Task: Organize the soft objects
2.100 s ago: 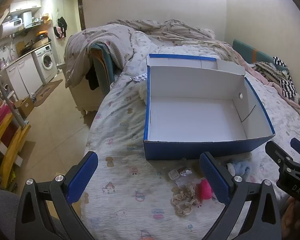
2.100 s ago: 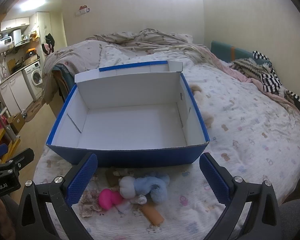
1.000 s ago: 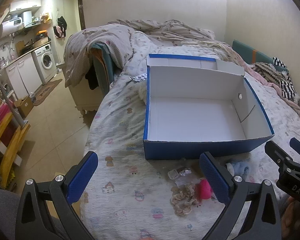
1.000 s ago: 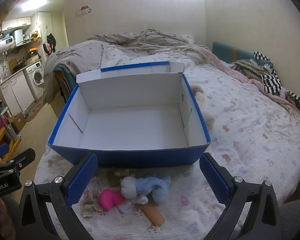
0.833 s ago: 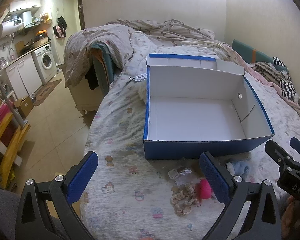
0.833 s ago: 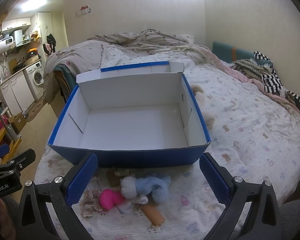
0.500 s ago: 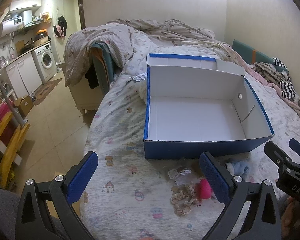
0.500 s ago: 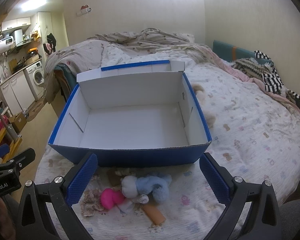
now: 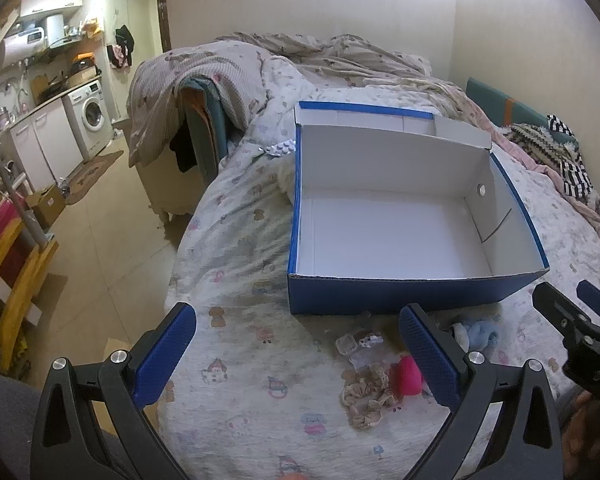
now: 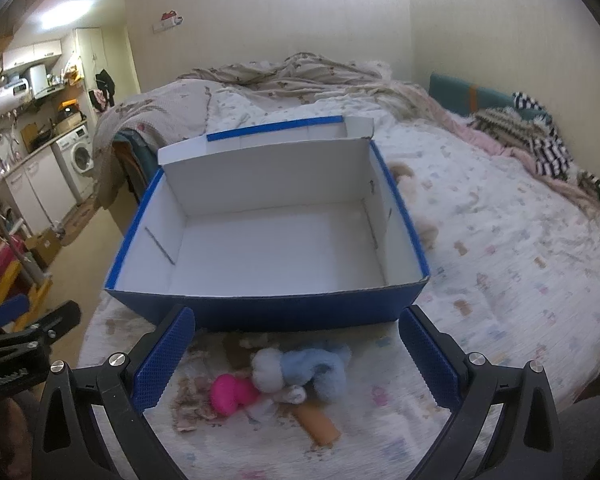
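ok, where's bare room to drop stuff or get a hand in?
Whole floor of the blue box is bare. Open sheet left of the box toward the bed edge, and right of it. Crowded strip is just in front of the box: blue plush, pink toy, scrunchie.

Cream walls (image 9: 340, 4) all round, with a bright ceiling light glaring at the top. The bed (image 9: 236, 240) fills the room under a cartoon-print sheet, a rumpled duvet (image 9: 320, 52) heaped at its far end. Tan tiled floor (image 9: 96, 240) on the left runs to a kitchenette (white cabinets, a washing machine (image 9: 90, 122)).
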A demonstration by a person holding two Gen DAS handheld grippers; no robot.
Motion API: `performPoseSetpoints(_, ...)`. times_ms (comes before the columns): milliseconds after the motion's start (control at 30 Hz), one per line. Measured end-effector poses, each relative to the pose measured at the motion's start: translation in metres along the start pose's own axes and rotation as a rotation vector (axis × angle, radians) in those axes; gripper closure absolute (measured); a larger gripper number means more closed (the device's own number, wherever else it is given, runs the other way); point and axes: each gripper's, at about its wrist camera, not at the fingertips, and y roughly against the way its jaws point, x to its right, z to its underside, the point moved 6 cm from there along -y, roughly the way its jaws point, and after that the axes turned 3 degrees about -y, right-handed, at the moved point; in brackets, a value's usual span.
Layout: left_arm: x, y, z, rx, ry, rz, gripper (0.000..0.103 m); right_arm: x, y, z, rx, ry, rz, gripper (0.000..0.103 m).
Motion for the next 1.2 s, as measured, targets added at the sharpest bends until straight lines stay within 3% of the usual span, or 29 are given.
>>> performPoseSetpoints(200,-0.018,-0.007,-0.001,-0.053,0.051,0.005,0.002,0.010,-0.001,-0.010,-0.071,-0.074,-0.088,0.000)
performPoseSetpoints(367,-0.035,-0.016,0.000,-0.119,0.107,0.001,0.002,0.024,-0.005,-0.018,-0.128,-0.104,-0.098,0.000)
performPoseSetpoints(600,-0.038,-0.033,0.001,-0.214,0.109,-0.022,0.002,0.035,-0.025,-0.025,-0.239,-0.103,-0.104,0.000)
performPoseSetpoints(800,-0.007,-0.080,0.034,-0.428,0.020,0.051,0.002,0.043,-0.058,-0.010,-0.378,-0.123,-0.096,0.000)
performPoseSetpoints(933,0.020,-0.104,0.067,-0.564,-0.009,0.141,0.011,0.048,-0.073,0.008,-0.430,-0.164,-0.096,0.000)
performPoseSetpoints(1067,0.042,-0.117,0.083,-0.621,-0.057,0.179,0.012,0.051,-0.080,0.018,-0.452,-0.192,-0.101,0.000)
performPoseSetpoints(1200,0.061,-0.124,0.095,-0.625,-0.129,0.193,0.012,0.053,-0.083,0.018,-0.448,-0.187,-0.098,0.000)
